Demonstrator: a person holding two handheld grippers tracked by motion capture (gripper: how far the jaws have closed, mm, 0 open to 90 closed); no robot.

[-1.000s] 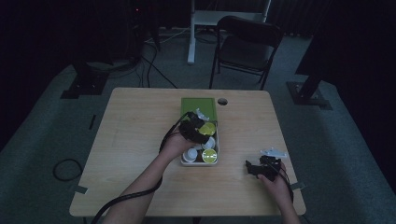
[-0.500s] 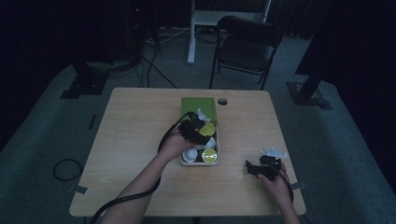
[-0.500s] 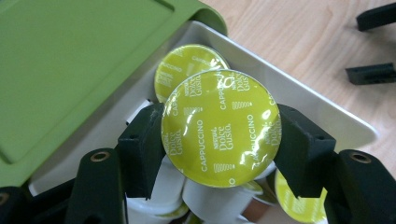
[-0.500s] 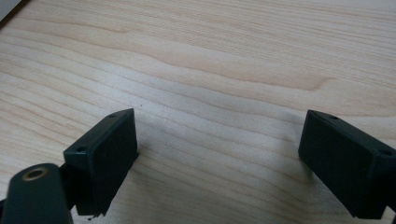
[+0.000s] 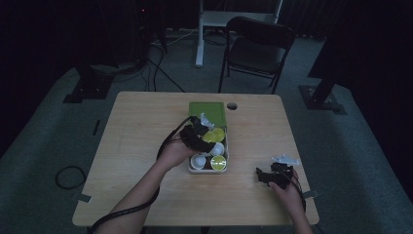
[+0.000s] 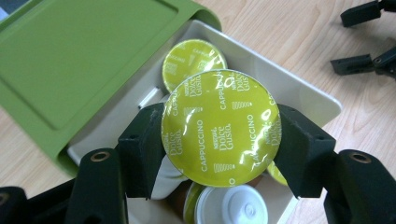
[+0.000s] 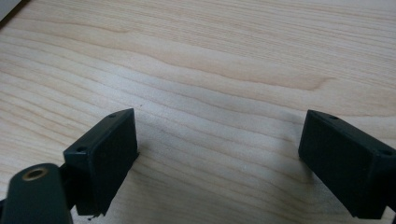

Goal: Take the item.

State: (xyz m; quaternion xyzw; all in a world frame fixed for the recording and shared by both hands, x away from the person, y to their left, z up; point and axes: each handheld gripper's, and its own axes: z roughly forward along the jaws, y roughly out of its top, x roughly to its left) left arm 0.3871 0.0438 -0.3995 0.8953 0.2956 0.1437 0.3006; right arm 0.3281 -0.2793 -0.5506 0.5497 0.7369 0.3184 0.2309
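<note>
my left gripper (image 6: 219, 128) is clamping a coffee capsule (image 6: 220, 122) by its rim, both pads pressing its sides, holding it just above the open white box (image 6: 299, 88). more capsules are sitting in the box under it, green lid (image 6: 79, 60) lying open behind. my right gripper (image 7: 219, 158) is resting wide open over bare table (image 7: 224, 60), holding nothing.

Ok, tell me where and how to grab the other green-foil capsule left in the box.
Grip the capsule by its round rim, one pad on each side of the foil lid, coming straight down from above. It sits foil-up in the box, near the green lid, so only its top is reachable. The left claw already holds a capsule that way; the right claw is open.
</note>
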